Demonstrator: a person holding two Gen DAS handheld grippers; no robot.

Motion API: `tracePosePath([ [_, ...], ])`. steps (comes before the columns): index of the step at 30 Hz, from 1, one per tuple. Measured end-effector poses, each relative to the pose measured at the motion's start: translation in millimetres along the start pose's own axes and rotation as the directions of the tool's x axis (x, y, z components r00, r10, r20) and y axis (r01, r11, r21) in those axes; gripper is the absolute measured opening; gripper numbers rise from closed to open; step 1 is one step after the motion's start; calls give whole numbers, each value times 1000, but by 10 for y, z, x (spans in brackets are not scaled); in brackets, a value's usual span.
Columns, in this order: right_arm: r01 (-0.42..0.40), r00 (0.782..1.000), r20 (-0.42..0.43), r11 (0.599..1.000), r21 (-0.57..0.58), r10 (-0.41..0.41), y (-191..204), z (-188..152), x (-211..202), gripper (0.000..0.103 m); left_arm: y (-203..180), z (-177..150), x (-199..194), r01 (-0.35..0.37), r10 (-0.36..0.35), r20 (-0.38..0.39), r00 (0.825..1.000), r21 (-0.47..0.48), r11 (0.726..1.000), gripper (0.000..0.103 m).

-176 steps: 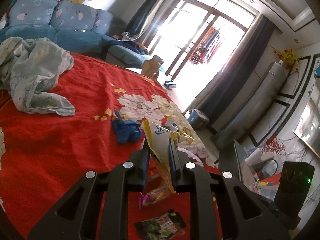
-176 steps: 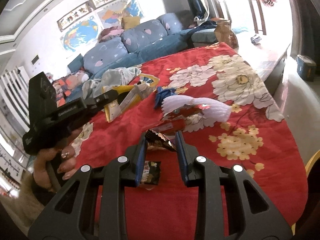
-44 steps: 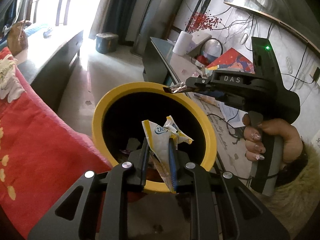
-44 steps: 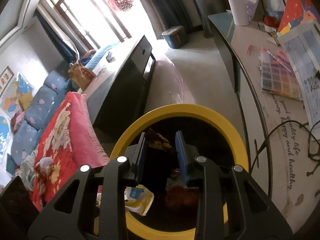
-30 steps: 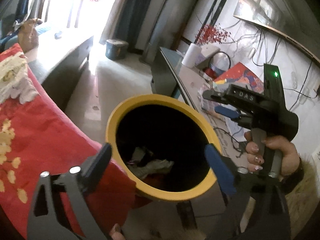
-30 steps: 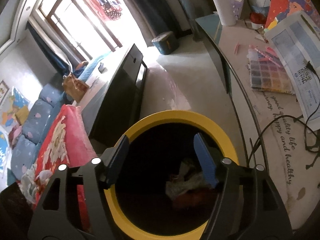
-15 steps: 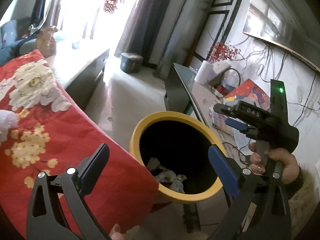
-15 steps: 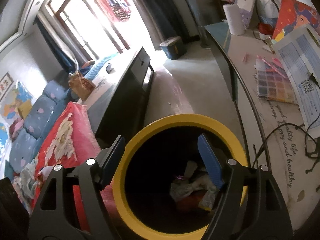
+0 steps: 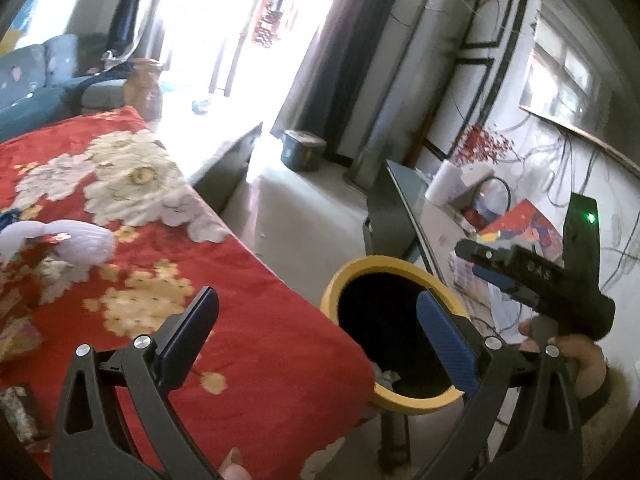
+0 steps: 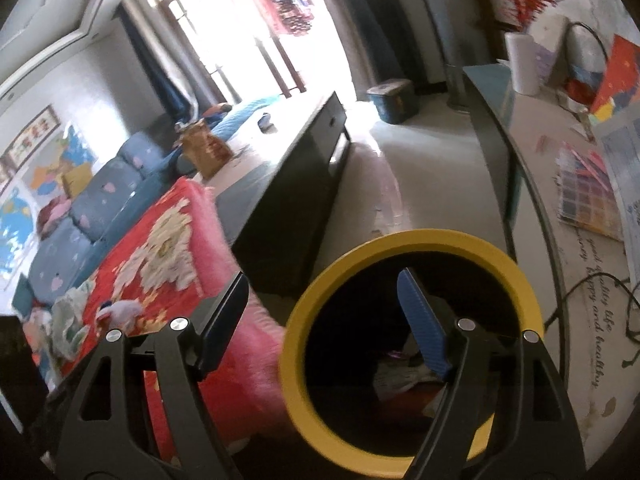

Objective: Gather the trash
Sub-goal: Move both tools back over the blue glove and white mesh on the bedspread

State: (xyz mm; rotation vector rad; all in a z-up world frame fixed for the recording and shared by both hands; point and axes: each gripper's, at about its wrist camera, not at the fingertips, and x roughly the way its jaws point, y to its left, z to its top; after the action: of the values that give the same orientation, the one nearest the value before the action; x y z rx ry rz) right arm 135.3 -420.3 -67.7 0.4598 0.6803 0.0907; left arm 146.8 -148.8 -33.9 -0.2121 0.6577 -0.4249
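With both the left gripper (image 9: 316,332) and the right gripper (image 10: 326,320) spread and empty by the yellow bin (image 9: 400,265), remaining wrappers (image 9: 18,408) are seen leftward on the red cloth's (image 9: 248,280) near edge (closer to the left one).

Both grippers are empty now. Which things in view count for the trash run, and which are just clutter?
Job: yellow bin; wrappers inside it; wrapper on the red cloth.

Lying about: paper roll; colour chart; blue tub.
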Motion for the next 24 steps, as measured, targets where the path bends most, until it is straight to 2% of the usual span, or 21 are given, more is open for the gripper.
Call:
tracePosePath([
  [15,-132,991,-37,977,-168,128,743,-208,-78,70,384,83,-456,-85,91,96,991,-64,994,96],
  [24,-192,981,-71,954,-230,180,1072,-353,-97,70,688,101,-736,-146,164,141,976,-128,981,96],
])
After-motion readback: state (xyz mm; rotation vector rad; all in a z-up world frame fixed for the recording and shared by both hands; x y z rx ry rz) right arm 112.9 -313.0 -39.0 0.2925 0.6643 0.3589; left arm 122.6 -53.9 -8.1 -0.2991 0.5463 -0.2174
